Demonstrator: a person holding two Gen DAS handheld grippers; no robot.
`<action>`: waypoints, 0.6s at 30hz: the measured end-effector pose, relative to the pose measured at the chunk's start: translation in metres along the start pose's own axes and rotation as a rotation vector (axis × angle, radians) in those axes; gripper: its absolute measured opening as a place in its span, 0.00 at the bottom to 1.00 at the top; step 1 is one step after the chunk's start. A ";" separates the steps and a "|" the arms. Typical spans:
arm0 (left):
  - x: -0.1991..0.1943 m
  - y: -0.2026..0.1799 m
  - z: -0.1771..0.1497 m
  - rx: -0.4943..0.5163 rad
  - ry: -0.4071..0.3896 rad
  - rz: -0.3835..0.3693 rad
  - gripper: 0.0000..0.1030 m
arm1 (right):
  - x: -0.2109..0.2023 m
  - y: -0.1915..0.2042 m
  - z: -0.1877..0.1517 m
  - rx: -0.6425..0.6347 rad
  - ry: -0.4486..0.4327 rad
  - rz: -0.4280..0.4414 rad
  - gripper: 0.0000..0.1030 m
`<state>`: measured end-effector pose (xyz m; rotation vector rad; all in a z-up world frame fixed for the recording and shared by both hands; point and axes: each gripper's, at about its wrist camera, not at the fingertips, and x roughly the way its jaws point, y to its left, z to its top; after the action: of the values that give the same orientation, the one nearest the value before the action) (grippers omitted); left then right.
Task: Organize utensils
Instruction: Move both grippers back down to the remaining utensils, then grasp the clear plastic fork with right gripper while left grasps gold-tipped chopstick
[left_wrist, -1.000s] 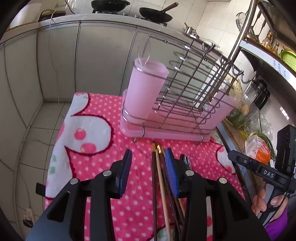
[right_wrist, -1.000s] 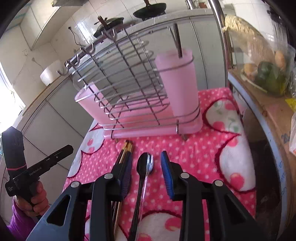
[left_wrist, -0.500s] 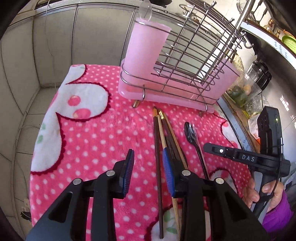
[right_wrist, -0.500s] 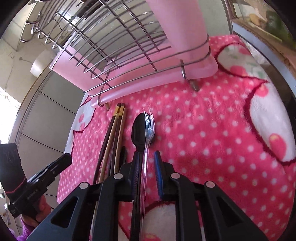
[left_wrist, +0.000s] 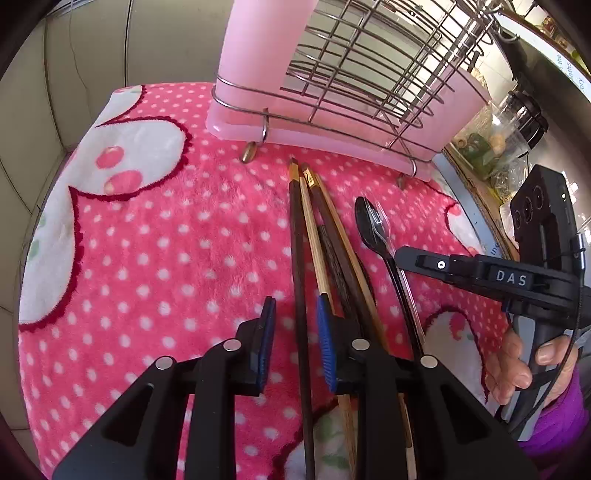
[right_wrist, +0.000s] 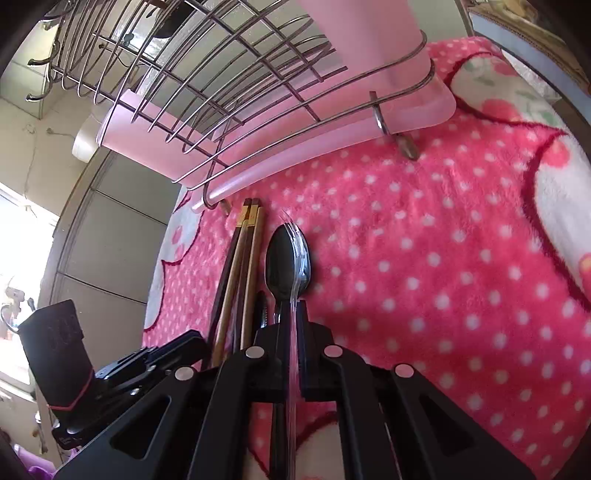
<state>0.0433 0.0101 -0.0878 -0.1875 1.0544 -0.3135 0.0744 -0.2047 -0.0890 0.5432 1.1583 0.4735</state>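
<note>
Utensils are laid on the pink dotted blanket (left_wrist: 155, 258) before the wire rack (left_wrist: 369, 74). The black spoon (right_wrist: 286, 266) and clear fork (right_wrist: 295, 295) are clamped in the closed right gripper (right_wrist: 291, 314). A dark chopstick (left_wrist: 297, 240) is straddled, ungripped, by the parted left gripper (left_wrist: 295, 325).

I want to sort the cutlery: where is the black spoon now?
In the right wrist view the spoon lies on the pink cloth, just right of the chopsticks, its handle between the right hand-held gripper jaws.
</note>
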 end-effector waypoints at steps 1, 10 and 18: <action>0.001 -0.001 0.000 0.007 0.003 0.009 0.22 | 0.001 0.001 0.000 -0.002 0.000 -0.001 0.03; 0.009 -0.009 0.004 0.018 0.022 0.060 0.05 | 0.007 0.004 -0.002 0.002 0.000 0.008 0.05; -0.001 -0.004 -0.002 -0.025 0.017 0.084 0.05 | 0.004 0.004 -0.005 0.003 -0.017 -0.006 0.03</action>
<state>0.0402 0.0066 -0.0870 -0.1629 1.0805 -0.2266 0.0710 -0.1989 -0.0911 0.5451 1.1443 0.4617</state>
